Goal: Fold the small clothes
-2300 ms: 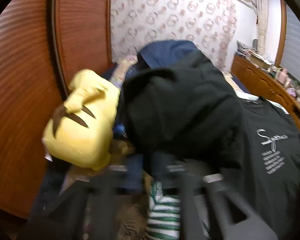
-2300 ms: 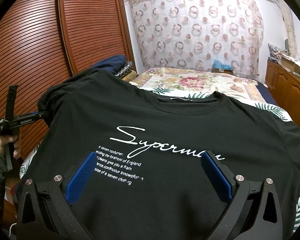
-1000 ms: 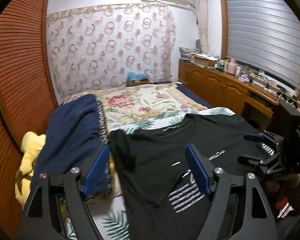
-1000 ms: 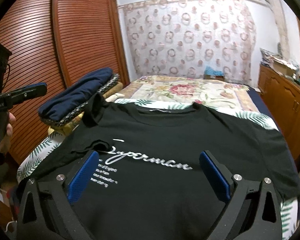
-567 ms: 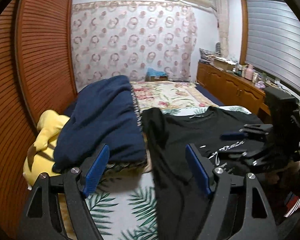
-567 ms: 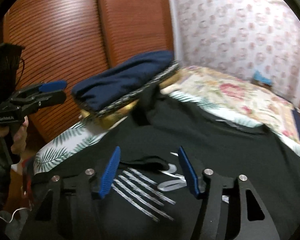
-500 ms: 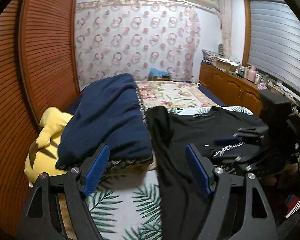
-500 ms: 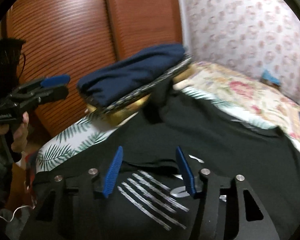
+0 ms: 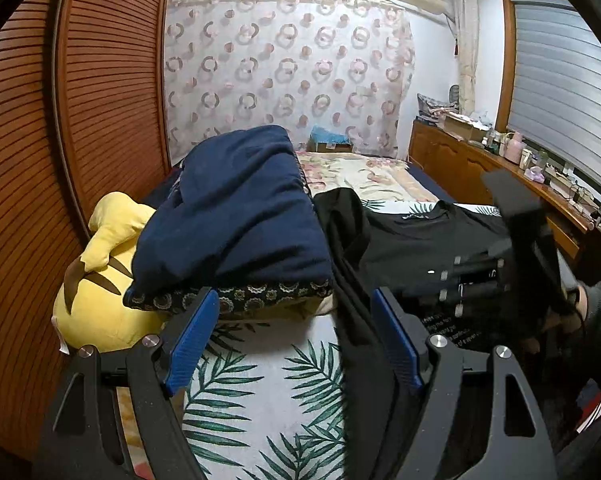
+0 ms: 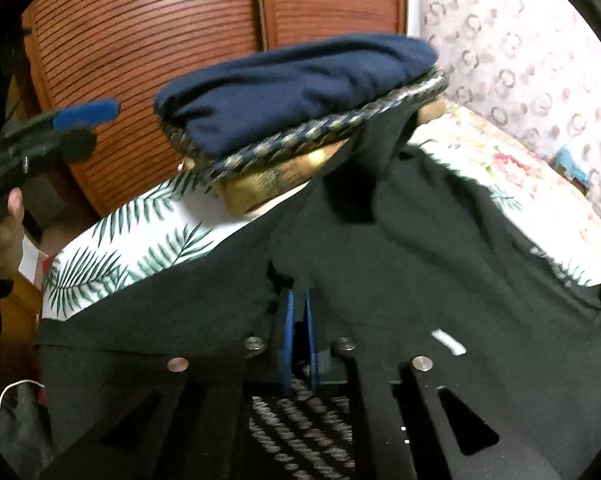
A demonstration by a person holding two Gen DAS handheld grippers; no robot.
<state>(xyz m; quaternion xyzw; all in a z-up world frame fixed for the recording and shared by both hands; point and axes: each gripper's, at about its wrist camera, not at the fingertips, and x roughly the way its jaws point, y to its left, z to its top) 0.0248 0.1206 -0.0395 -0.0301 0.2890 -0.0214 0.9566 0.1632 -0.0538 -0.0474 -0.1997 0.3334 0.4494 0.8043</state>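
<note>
A black t-shirt (image 9: pixel 412 248) with white print lies spread on the palm-leaf bed sheet (image 9: pixel 252 380). Its left sleeve rests against a stack of clothes. My right gripper (image 10: pixel 299 320) points down at the shirt's (image 10: pixel 440 260) left part, its jaws closing tight on a raised fold, blue pads pressing the fabric. In the left wrist view that right gripper (image 9: pixel 460 284) shows as a dark shape over the print, with a hand behind it. My left gripper (image 9: pixel 294 340) hovers open above the sheet, the shirt's left edge running up just inside its right finger. The right wrist view shows this left gripper (image 10: pixel 82 128) at far left.
A folded navy garment (image 9: pixel 240 216) tops a patterned stack (image 10: pixel 320 136) left of the shirt. A yellow plush toy (image 9: pixel 100 280) lies beside it. Louvred wooden wardrobe doors (image 9: pixel 80 120) stand along the left. A wooden dresser (image 9: pixel 480 172) with clutter runs along the right wall.
My right gripper swung left and down over the shirt and its jaws went from wide open to closed on a fold. My left gripper sank toward the shirt's left edge, still open.
</note>
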